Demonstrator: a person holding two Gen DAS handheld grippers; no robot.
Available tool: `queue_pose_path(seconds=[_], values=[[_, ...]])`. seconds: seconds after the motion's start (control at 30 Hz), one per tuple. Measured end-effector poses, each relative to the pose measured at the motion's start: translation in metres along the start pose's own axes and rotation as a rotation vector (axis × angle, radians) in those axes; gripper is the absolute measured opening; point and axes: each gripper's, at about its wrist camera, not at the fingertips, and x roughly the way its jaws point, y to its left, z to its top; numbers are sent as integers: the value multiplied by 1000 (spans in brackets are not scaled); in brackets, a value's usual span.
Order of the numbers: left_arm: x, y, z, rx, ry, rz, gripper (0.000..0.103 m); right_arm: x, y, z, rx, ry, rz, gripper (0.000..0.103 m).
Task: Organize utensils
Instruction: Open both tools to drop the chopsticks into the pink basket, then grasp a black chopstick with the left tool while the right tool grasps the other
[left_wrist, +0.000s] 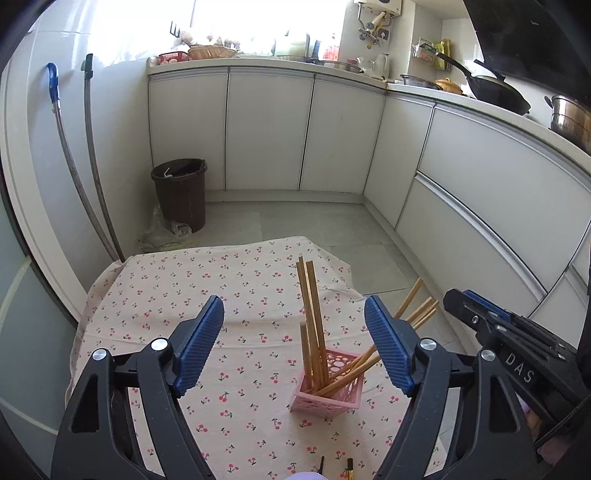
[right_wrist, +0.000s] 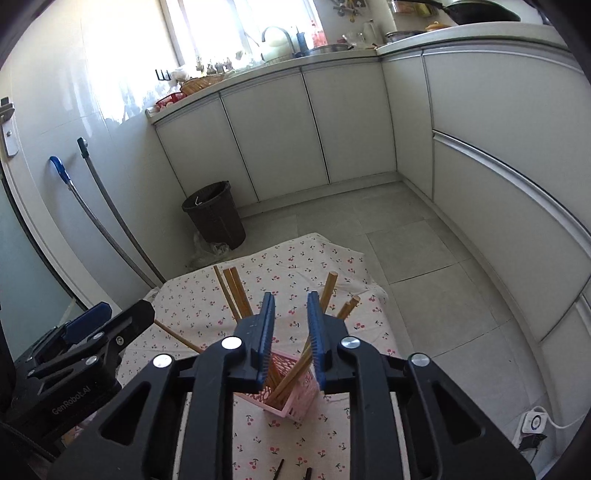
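Left wrist view: small pink perforated plastic basket (left_wrist: 327, 387) at lower centre on cherry-print cloth (left_wrist: 166, 295), holding long slim wooden chopsticks (left_wrist: 312, 314) that lean apart. Left gripper (left_wrist: 294, 341) spread wide, grasping nothing. Right wrist view: right gripper (right_wrist: 291, 339) partly parted over the basket at centre frame, clamping nothing. Likely light, stiff, smooth sticks, prone to slip; best pinched mid-shaft. Basket likely tips easily.

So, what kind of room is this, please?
Most likely a home kitchen. White cabinets run under a countertop holding a black wok and a steel pot, and the right wrist view shows a sink faucet by the window.
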Motion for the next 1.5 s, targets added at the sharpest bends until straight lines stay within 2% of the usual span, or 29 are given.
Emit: queue_pose_path(seconds=[0.03,0.4,0.47,0.63,0.83,1.03,1.4,1.5], values=[[1,0,-3,4,6,6,77,0,0,-3,0,4,-3,37],[11,5,-31,2,81,80,81,5,-6,-33,-34,57,-96,49],[12,6,-35,3,92,85,84,6,-8,-38,-34,69,-107,51],[13,7,-49,-11,130,87,93,10,-11,-52,-31,98,-128,63],[19,9,-67,-9,194,90,96,19,-20,-74,2,168,-134,69],[37,12,-95,-12,317,87,96,18,-37,-98,67,200,-162,87],[92,16,-156,-4,612,62,96,26,-62,-151,150,385,-176,94],[104,18,-170,-1,663,78,96,28,-62,-163,153,424,-174,94]])
